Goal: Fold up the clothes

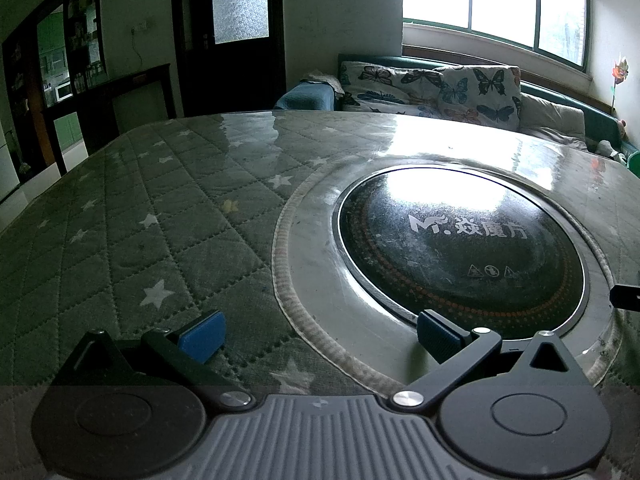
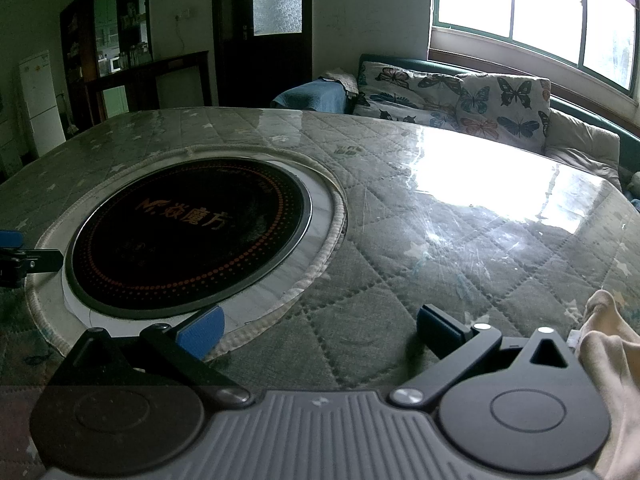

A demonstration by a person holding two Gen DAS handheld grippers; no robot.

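Note:
My left gripper [image 1: 318,338] hangs open low over the quilted, star-patterned table cover [image 1: 168,232], its blue pads apart with nothing between them. My right gripper [image 2: 318,334] is open too, and nothing is in its jaws. A pale cream garment [image 2: 612,352] lies bunched at the lower right edge of the right wrist view, just right of the gripper body; most of it is out of frame. The left gripper's blue fingertip [image 2: 10,239] shows at the left edge of the right wrist view. No clothing shows in the left wrist view.
A round black cooktop [image 1: 460,252] [image 2: 188,232] is set into the table's middle under a glossy clear sheet. Behind the table stands a sofa with butterfly cushions [image 1: 440,88], below a bright window. A dark door and shelves stand at the back left.

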